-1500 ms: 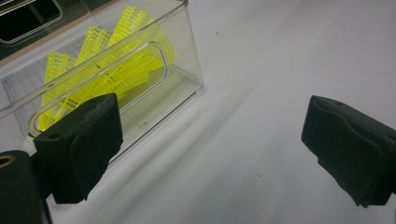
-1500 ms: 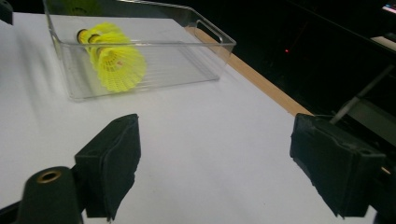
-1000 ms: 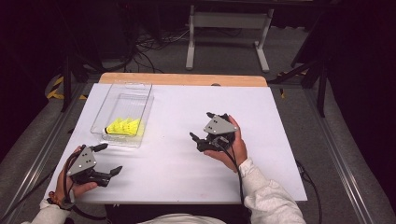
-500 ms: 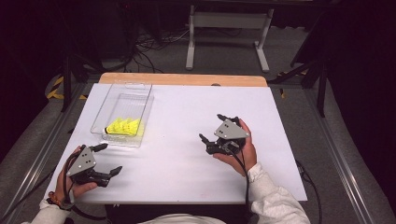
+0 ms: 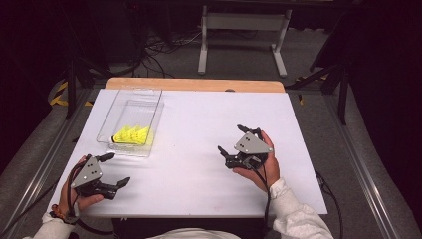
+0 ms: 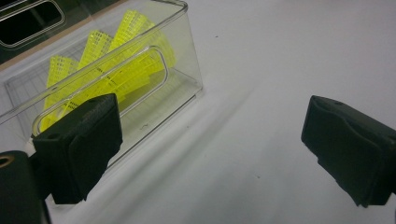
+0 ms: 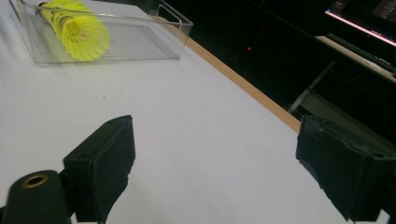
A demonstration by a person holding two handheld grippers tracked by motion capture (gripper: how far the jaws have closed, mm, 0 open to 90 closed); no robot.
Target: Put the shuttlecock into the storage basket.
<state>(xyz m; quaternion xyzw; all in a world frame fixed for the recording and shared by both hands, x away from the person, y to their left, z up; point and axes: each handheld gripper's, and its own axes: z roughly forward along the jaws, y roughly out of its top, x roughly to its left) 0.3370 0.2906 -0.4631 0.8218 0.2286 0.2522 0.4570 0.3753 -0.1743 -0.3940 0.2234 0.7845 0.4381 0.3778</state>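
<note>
High view, lower left of frame: left gripper (image 5: 113, 170) held in the person's left hand (image 5: 74, 196), low over the white table (image 5: 199, 129) near its front edge. Jaws spread wide, nothing between them. They point toward the frame's right.

Just above it, left of centre: clear plastic bin (image 5: 130, 122), long side running away from the person. Yellow shuttlecocks (image 5: 132, 135) lie inside at the near end, stacked into one another, lying on their sides. The far part of the bin looks bare. Bin and left gripper are near each other but apart.

Left gripper view: bin (image 6: 187, 60) in the upper left of the frame, with the shuttlecocks' (image 6: 112, 70) yellow mesh skirts showing through the near wall. One black jaw overlaps the bin's lower corner in the frame; whether it touches cannot be told. The other jaw sits far to the right over bare table.

High view, right of centre: right gripper (image 5: 239, 139) in the right hand (image 5: 259, 167), over open table, well apart from the bin. Jaws parted, holding nothing, aimed toward the frame's left.

Right gripper view: both jaws stand far apart over the white surface; bin (image 7: 173, 46) in the upper left, shuttlecocks (image 7: 79, 30) at its left end. Wooden table edge (image 7: 243, 84) runs diagonally behind.
</note>
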